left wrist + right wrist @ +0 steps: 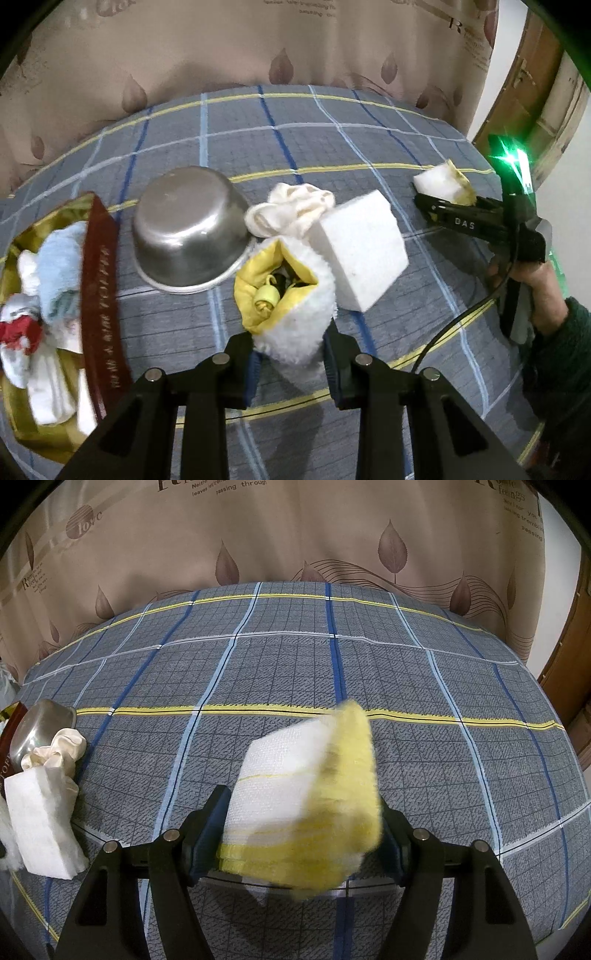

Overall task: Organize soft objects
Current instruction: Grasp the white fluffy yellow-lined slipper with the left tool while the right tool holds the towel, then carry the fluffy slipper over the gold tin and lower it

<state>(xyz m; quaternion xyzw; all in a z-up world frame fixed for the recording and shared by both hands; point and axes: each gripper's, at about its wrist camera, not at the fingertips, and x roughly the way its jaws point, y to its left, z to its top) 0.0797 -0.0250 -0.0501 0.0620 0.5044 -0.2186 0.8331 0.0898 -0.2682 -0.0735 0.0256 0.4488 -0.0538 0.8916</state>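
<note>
My left gripper [290, 354] is shut on a fluffy white pouch with yellow lining [291, 299], held above the checked cloth; small yellow items sit inside it. My right gripper [301, 830] is shut on a white and yellow sponge [306, 797], lifted and blurred; it also shows in the left wrist view [443, 182], in the right gripper [424, 199]. A white foam block [360, 249] and a cream cloth [291, 210] lie in the middle; both show at the left of the right wrist view, the block [42, 812] and the cloth [55, 753].
An upturned steel bowl [188, 229] stands left of the pouch. A yellow-lined box with a dark red rim [101, 291] at the far left holds towels and soft items [55, 266]. A leaf-print curtain [295, 535] hangs behind the table.
</note>
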